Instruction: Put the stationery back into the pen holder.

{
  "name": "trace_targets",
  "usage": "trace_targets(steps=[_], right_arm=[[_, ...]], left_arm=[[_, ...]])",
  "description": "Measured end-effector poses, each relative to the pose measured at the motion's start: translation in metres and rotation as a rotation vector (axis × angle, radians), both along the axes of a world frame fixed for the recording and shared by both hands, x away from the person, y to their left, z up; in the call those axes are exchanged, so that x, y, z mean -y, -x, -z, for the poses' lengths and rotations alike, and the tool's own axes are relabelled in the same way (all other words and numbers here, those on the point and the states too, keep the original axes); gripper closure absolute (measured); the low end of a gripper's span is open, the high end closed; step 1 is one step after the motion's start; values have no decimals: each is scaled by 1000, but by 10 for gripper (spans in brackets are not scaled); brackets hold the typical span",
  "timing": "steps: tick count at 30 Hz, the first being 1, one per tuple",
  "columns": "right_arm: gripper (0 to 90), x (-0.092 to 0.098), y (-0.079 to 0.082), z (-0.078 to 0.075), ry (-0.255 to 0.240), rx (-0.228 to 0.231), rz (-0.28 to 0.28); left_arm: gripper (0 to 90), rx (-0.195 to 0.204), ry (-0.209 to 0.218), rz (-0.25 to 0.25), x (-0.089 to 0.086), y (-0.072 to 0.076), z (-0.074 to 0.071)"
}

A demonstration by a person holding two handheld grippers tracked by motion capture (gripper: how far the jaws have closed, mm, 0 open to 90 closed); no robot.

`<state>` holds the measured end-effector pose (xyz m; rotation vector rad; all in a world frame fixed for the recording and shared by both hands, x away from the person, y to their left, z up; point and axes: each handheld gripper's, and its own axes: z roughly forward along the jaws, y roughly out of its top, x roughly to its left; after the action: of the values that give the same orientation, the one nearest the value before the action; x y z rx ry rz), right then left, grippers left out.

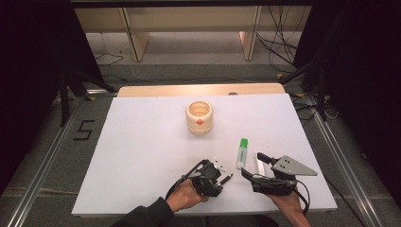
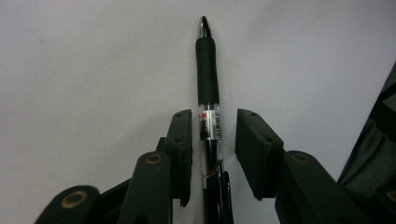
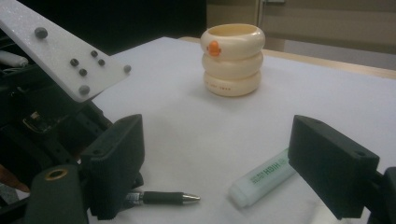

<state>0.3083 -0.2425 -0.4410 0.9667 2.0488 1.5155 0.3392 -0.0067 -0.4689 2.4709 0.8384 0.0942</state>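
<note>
The pen (image 2: 208, 107) lies flat on the white counter (image 1: 142, 156), near its front edge, black grip and metal tip pointing away from the left tongs (image 1: 218, 176). In the left gripper view its clear barrel with a printed label runs straight up the gap between the two black jaws. The left-hand pad sits just beside the barrel, possibly grazing it; the other pad stands apart from it, with bare counter visible between. The jaws are partly spread, astride the pen but not pinching it. From the high view the pen's tip (image 1: 229, 178) pokes out to the right of the left tongs, which the person's left hand (image 1: 185, 196) holds low over the counter.

The right tongs (image 1: 250, 166) are spread wide and hold nothing. In the right gripper view their jaws stand well apart, with the pen's tip (image 3: 170, 198) just beside one jaw and a white marker with a green cap (image 3: 261, 179) lying on the counter between them, touched by neither. The high view shows that marker (image 1: 242, 152) lying lengthwise just ahead of the right tongs, cap end away from the person. The right hand (image 1: 289, 204) grips the tool from below, at the front edge.

Farther back, near the middle of the counter, stands a cream ribbed cup (image 1: 199, 117) with an orange mark on its side, upright and well apart from both tongs.
</note>
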Motion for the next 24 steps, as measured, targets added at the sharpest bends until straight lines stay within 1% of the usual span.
trace_targets(steps=[7,9,11,14,21,24], right_arm=[[196,0,0,0,1,2,-1],[196,0,0,0,2,2,-1],[196,0,0,0,3,2,-1],[197,0,0,0,3,2,0],[197,0,0,0,5,3,0],[196,0,0,0,3,3,0]], left_arm=[[701,15,-16,2,1,0,1],[719,27,-21,0,1,1,1],[735,32,-15,-6,2,1,1],[770,38,-21,-2,2,1,2],[783,48,-28,7,2,1,1],[785,49,-20,5,2,1,1]])
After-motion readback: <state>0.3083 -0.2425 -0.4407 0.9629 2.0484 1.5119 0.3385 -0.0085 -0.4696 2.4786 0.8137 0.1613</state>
